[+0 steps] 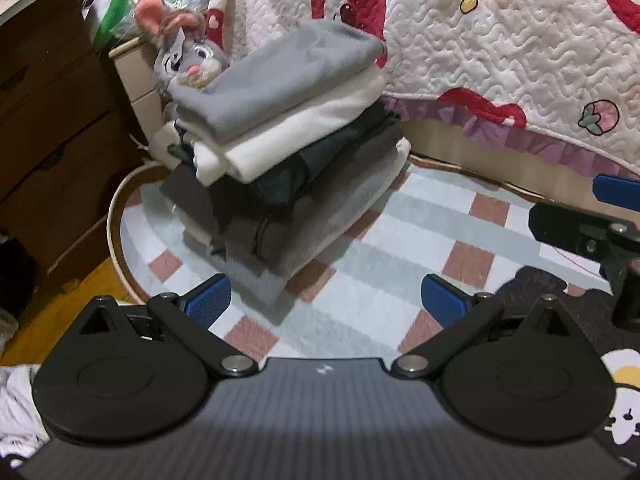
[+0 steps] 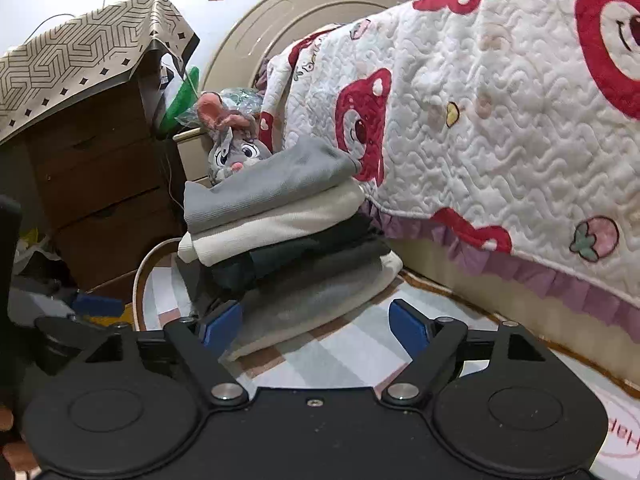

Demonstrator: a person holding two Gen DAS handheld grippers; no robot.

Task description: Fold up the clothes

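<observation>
From the left wrist view, the left tongs point downward at a slant over the checked rug, their blue pads spread wide with nothing between them. Just ahead of the left pad stands the stack of folded clothes on the rug, a grey garment on top, a cream one below it, then dark and grey layers. A plush rabbit leans behind the stack, against a pale bedside cabinet. The quilted bedspread hangs down at the right. At the right edge the right tongs reach in from the side, above a dark garment lying on the rug.

From the right wrist view, the right tongs sit lower and nearer level, jaws apart and empty, the left pad close to the bottom edge of the stack. A brown chest of drawers stands at the left, with part of the left tongs in front of it
</observation>
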